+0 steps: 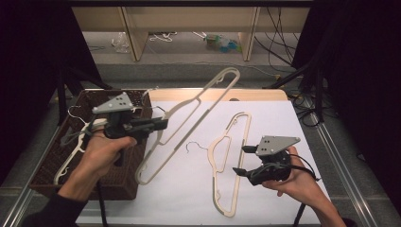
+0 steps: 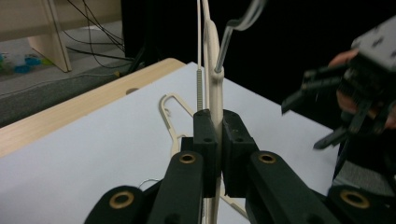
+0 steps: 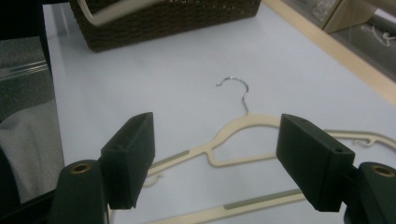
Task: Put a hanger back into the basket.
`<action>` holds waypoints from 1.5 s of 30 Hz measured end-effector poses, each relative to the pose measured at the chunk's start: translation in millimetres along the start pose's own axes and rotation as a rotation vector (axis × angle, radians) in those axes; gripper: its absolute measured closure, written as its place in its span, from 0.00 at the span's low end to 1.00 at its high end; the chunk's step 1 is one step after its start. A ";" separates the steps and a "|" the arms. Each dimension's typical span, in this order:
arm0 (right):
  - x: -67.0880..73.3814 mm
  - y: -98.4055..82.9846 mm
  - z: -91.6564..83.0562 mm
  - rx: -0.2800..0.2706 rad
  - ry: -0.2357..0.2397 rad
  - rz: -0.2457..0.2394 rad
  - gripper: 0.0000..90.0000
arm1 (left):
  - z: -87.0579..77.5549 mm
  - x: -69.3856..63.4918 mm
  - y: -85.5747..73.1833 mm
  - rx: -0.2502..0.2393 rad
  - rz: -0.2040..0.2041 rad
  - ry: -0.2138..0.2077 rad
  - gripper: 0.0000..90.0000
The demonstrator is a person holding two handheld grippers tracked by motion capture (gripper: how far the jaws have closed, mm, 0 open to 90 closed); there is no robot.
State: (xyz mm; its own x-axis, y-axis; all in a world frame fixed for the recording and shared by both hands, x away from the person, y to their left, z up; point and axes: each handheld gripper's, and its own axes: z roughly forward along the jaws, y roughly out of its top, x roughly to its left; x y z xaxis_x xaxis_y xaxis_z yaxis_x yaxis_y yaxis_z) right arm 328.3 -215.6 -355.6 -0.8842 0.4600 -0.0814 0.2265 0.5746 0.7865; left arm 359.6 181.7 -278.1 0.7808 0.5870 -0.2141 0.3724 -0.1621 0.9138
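I can read no text, label, brand, number or sign anywhere in my high view or either gripper view.

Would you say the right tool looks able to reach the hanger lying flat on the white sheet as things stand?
Probably yes. The right tool is open and hovers right beside the flat hanger, which lies bare on the white sheet. The left tool keeps the other hanger off to the side.

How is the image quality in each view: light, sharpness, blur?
High view: white table cover brightly lit, surroundings nearly black. Left gripper view: the held hanger fairly sharp, the right gripper beyond soft against darkness. Right gripper view: the lying hanger reasonably clear, wicker basket dim.
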 end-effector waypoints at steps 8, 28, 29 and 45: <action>5.9 -13.7 17.4 0.053 0.028 0.019 0.32 | -42.8 17.5 25.5 -0.035 -0.028 0.061 0.96; 11.7 -33.4 22.1 0.094 0.049 0.066 0.32 | -108.1 89.8 17.6 -0.003 -0.010 0.283 0.96; 11.4 -35.0 22.7 0.099 0.052 0.066 0.32 | -109.3 92.7 16.7 0.003 -0.002 0.292 0.96; 13.5 -41.8 24.7 0.117 0.059 0.085 0.32 | -122.3 139.2 -17.8 0.088 -0.024 0.346 0.96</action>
State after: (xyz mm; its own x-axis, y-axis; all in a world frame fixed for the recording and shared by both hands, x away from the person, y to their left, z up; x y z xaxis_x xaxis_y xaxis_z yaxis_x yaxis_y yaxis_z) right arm 317.0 -216.7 -404.7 -0.8817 0.4713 0.0211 0.3444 0.6123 0.7117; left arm 400.3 363.3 -282.0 0.5613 0.8226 -0.0915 0.4418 -0.2043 0.8735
